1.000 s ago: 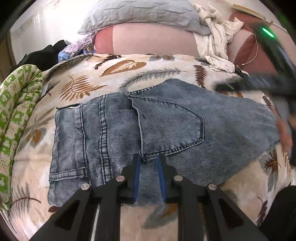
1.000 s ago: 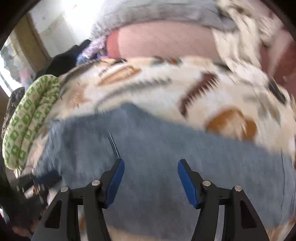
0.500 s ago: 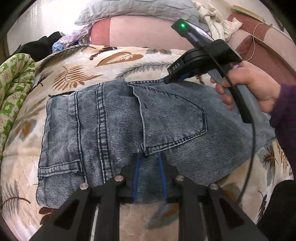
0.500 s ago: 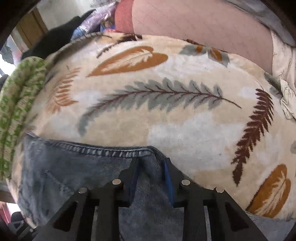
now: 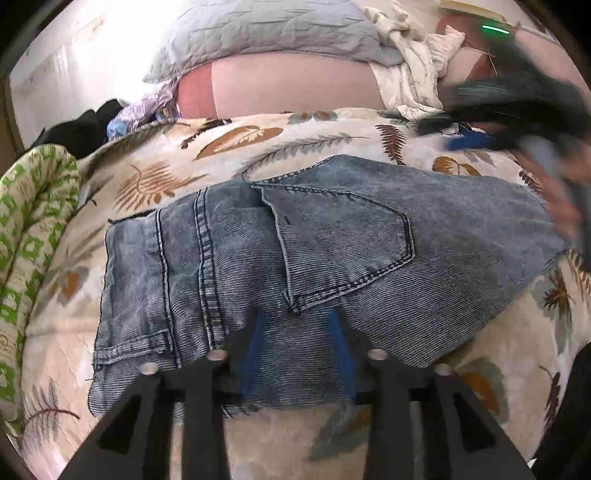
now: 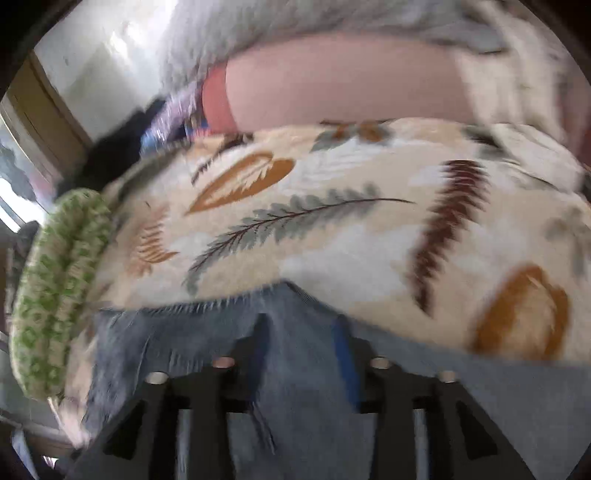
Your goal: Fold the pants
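text: none legible | labels: none | brands: none | numbers: none; both views partly blurred

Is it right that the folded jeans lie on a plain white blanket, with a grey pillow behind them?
Not quite. The blanket is not plain white: it is cream with a print of brown, orange and grey leaves, as the left wrist view shows. The rest holds: the folded jeans lie on it, and a grey pillow sits behind them.

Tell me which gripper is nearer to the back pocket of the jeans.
Left. The left gripper sits open at the jeans' near edge, just below the back pocket. The right gripper hovers over the blanket, beyond the jeans' far edge.
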The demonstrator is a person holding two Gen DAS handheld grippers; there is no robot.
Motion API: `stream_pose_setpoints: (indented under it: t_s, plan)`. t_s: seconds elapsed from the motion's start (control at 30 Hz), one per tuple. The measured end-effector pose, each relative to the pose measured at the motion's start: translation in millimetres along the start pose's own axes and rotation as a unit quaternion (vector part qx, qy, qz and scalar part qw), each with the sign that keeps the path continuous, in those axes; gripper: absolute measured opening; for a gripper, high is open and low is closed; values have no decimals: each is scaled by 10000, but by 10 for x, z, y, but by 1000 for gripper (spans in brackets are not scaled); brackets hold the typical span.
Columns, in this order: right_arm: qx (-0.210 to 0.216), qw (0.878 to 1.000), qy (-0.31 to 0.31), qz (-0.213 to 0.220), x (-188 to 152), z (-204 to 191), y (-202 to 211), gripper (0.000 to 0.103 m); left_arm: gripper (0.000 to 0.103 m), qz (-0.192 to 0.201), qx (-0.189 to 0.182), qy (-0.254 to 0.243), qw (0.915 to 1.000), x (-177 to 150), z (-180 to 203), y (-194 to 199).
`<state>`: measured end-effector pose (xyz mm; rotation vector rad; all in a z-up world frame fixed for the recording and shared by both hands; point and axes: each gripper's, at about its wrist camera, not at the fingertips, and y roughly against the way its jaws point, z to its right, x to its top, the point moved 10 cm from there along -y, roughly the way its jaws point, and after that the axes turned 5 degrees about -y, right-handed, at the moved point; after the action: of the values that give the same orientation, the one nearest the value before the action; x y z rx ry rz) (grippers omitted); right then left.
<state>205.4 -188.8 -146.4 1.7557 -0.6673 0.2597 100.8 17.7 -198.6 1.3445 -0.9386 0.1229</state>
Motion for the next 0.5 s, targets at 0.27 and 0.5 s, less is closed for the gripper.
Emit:
stream_pose_setpoints:
  t_s: [0.27, 0.5]
  plan:
    - [295, 9794, -1736, 987, -1011, 1359, 1478, 72, 57, 4, -440, 183, 9989, 246, 364, 152]
    - [1092, 8999, -3906, 1603, -1501, 2445, 1896, 75, 65, -81, -979, -862, 9914, 1080, 1291, 206]
